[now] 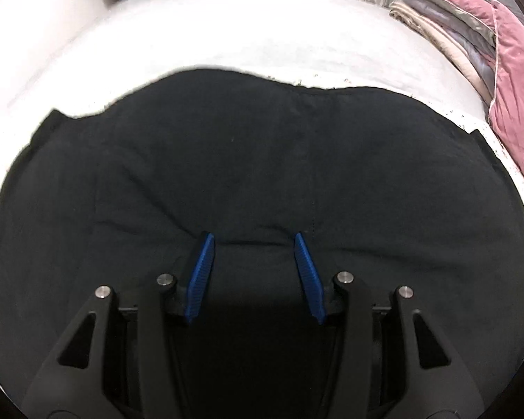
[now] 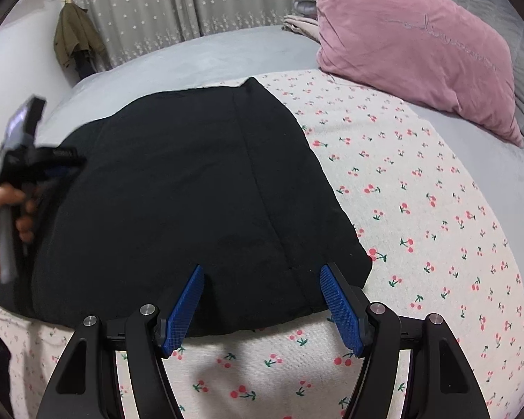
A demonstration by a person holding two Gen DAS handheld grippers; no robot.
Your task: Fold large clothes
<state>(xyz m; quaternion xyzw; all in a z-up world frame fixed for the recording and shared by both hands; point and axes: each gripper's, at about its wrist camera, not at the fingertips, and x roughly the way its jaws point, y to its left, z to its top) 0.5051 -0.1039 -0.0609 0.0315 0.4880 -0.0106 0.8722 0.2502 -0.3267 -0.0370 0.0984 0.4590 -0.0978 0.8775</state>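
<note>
A large black garment lies spread flat on the bed; it also shows in the right wrist view, folded into a rough rectangle. My left gripper is open, its blue pads low over the garment's near part, holding nothing. In the right wrist view the left gripper appears blurred at the garment's left edge, held by a hand. My right gripper is open at the garment's near right corner, its pads straddling the near edge, holding nothing.
A cherry-print sheet covers the bed under the garment, over a grey cover. A pink pillow and stacked folded blankets lie at the far right. Curtains and a hanging olive jacket stand behind the bed.
</note>
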